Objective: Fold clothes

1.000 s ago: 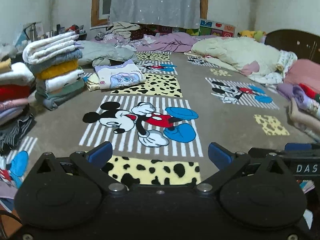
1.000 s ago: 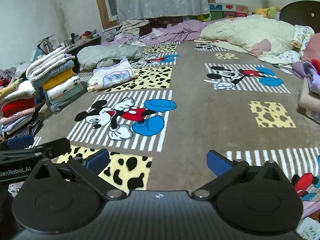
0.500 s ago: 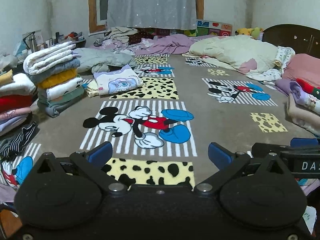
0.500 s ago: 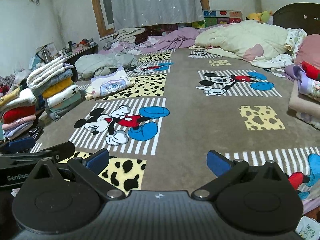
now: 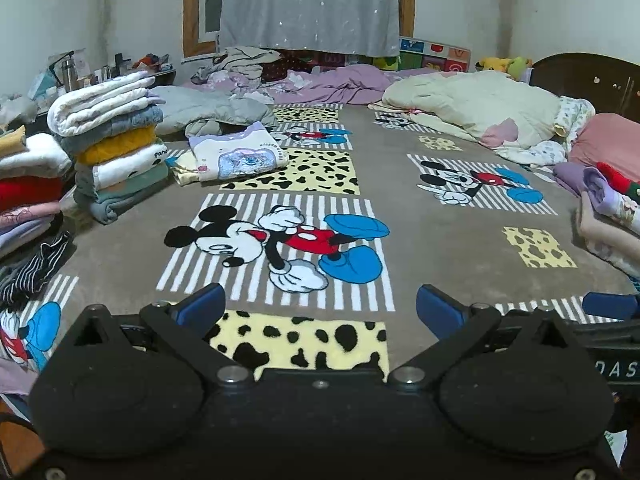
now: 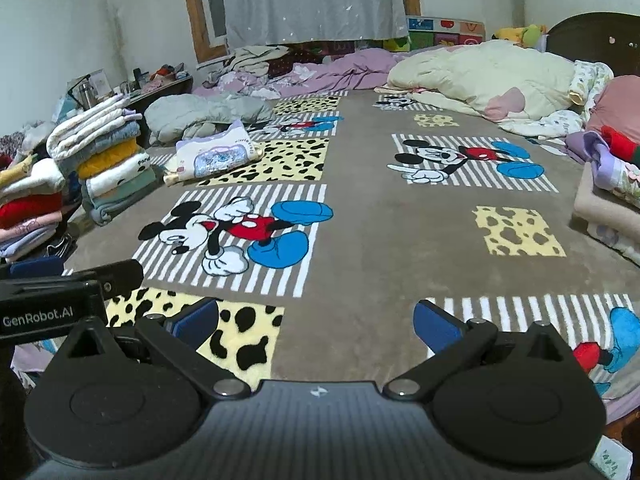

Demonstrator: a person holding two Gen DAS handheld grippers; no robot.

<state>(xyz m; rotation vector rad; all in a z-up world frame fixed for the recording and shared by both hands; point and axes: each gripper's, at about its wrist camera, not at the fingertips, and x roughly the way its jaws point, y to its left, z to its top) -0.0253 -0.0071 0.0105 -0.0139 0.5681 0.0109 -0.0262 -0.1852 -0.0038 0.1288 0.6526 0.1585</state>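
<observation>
My left gripper hangs open above the near edge of the cartoon-print blanket, nothing between its blue pads. My right gripper is open too, empty, level with it on the right. A folded white printed top lies on the blanket far ahead on the left. Stacks of folded clothes stand along the left edge. A pile of unfolded clothes sits at the right edge. Each gripper shows at the side of the other's view.
A cream quilt and a purple cover are heaped at the far end under a grey curtain. A grey padded bundle lies behind the folded top. A dark headboard stands far right.
Both grippers have lifted and tilted slightly upward, so more of the far room shows. Their jaws stay open and empty; no clothes have moved.
</observation>
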